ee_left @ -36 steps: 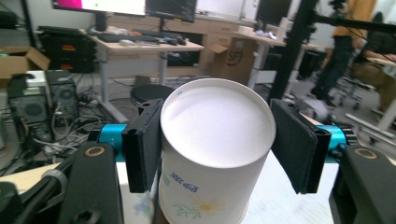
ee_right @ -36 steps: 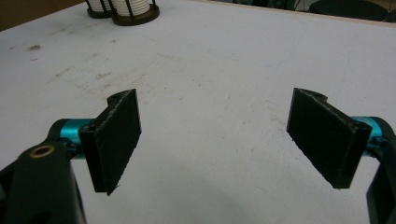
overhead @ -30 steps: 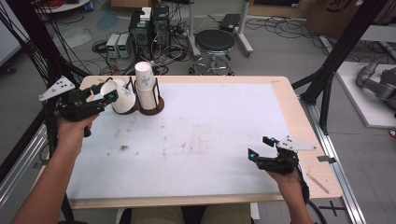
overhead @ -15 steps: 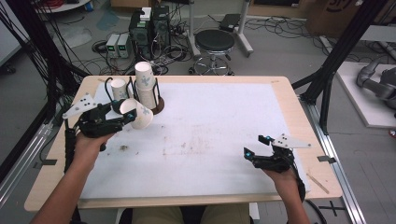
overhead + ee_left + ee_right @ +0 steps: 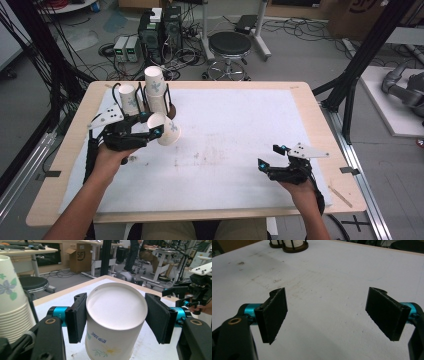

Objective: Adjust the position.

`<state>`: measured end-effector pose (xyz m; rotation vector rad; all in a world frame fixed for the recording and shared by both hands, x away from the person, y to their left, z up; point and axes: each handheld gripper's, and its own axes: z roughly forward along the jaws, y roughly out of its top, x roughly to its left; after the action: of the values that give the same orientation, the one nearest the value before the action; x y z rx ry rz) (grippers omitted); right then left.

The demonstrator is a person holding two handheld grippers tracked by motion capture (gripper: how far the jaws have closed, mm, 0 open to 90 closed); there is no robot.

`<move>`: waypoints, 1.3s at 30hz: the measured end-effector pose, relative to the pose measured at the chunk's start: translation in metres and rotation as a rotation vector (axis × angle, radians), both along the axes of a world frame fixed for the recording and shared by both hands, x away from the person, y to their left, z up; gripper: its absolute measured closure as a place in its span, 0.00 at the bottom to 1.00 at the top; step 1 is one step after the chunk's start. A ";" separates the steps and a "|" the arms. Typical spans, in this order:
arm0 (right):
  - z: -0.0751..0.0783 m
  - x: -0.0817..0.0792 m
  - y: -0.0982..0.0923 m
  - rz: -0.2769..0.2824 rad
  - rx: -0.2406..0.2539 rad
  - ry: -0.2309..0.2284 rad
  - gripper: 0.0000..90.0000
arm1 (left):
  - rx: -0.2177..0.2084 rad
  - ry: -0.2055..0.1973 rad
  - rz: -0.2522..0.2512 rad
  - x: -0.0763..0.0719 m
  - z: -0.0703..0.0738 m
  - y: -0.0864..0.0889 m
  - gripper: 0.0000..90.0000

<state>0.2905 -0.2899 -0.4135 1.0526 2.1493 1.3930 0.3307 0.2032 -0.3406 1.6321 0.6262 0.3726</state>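
Observation:
A white paper cup point(image 5: 168, 132) with a flower print lies on its side in my left gripper point(image 5: 152, 125), held above the table just right of the cup holder. In the left gripper view the cup's flat bottom point(image 5: 116, 305) faces the camera, and my left gripper point(image 5: 116, 317) is shut on the cup's sides. A tall stack of the same cups point(image 5: 155, 91) stands in a dark wire holder point(image 5: 170, 111), with a second stack point(image 5: 129, 98) beside it. My right gripper point(image 5: 270, 156) hovers open over the front right of the table, with nothing between its jaws point(image 5: 328, 312).
A white mat point(image 5: 240, 120) covers most of the wooden table point(image 5: 310, 105), with faint stains near its middle. The cup stack point(image 5: 10, 302) stands close on the left in the left gripper view. A stool point(image 5: 230, 46) and computers stand beyond the far edge.
My left gripper has carried the cup away from the holder, rightward and toward the near side. The right gripper has shifted slightly left and stays open.

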 end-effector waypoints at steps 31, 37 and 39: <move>0.015 0.003 0.055 0.357 0.023 0.014 0.20 | 0.095 0.017 -0.208 -0.011 -0.011 -0.054 0.41; 0.019 0.008 0.071 0.422 0.015 0.008 0.20 | 0.104 0.005 -0.255 -0.012 -0.006 -0.063 0.41; 0.021 0.011 0.078 0.447 0.016 0.000 0.20 | 0.107 0.001 -0.272 -0.011 -0.003 -0.067 0.41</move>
<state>0.3013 -0.2117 -0.3922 0.5919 2.4781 1.5940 0.3197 0.1366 -0.3439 1.7924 0.3828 0.2083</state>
